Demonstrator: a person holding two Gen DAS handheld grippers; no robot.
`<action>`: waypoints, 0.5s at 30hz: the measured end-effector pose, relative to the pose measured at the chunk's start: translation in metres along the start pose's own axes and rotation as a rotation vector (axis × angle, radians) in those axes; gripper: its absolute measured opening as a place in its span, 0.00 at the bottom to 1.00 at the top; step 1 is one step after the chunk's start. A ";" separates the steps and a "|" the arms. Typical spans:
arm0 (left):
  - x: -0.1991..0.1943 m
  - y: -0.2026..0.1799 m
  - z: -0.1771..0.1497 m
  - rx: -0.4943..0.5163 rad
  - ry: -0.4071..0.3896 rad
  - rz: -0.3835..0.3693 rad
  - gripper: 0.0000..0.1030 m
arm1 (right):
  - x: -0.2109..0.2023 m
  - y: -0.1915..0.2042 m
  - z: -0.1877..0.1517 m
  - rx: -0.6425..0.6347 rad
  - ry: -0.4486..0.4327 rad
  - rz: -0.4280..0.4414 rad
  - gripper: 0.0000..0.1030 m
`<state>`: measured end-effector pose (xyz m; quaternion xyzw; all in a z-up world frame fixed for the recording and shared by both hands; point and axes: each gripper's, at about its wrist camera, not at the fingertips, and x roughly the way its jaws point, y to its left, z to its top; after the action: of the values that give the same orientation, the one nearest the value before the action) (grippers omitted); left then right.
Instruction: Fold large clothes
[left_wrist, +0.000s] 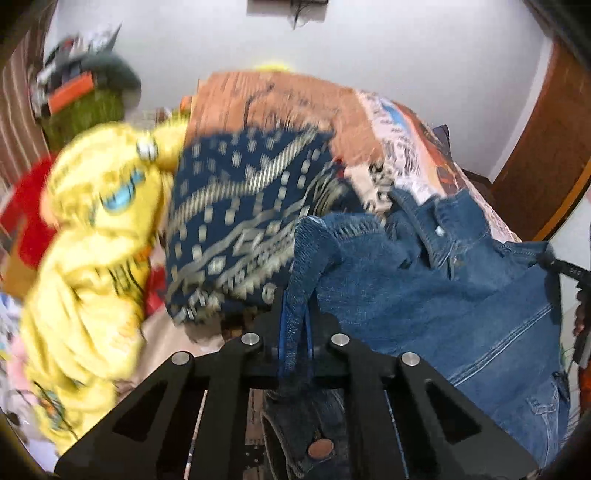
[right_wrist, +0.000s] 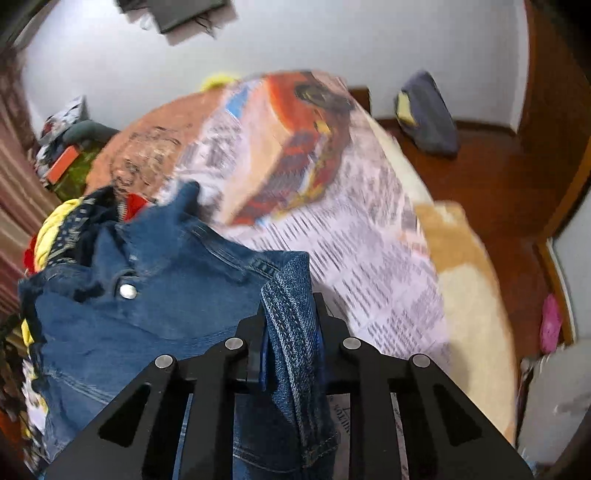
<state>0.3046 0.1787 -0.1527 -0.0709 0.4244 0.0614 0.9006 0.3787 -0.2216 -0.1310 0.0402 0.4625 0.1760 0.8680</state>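
A blue denim jacket (left_wrist: 424, 295) with metal snap buttons lies crumpled over a bed. My left gripper (left_wrist: 295, 314) is shut on a hem edge of that jacket, the denim pinched between its black fingers. In the right wrist view the denim jacket (right_wrist: 147, 314) spreads to the left, and my right gripper (right_wrist: 291, 314) is shut on another stitched edge of it. At the right edge of the left wrist view a dark piece of the other gripper holds the jacket's far corner.
A navy patterned cloth (left_wrist: 240, 221) and a yellow printed garment (left_wrist: 96, 258) lie left of the jacket. The bed carries a printed newspaper-style sheet (right_wrist: 369, 258). A dark blue bag (right_wrist: 428, 114) rests on the wooden floor (right_wrist: 487, 192). A white wall stands behind.
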 end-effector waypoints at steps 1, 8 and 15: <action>-0.005 -0.003 0.007 0.013 -0.015 0.010 0.06 | -0.010 0.005 0.004 -0.021 -0.036 0.004 0.16; -0.042 -0.020 0.055 0.050 -0.161 0.062 0.01 | -0.057 0.028 0.030 -0.076 -0.170 0.048 0.16; -0.024 0.001 0.087 0.008 -0.154 0.075 0.00 | -0.014 0.023 0.038 -0.059 -0.116 -0.019 0.16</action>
<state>0.3543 0.1945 -0.0794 -0.0464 0.3566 0.0984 0.9279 0.3965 -0.2018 -0.0930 0.0203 0.4064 0.1786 0.8958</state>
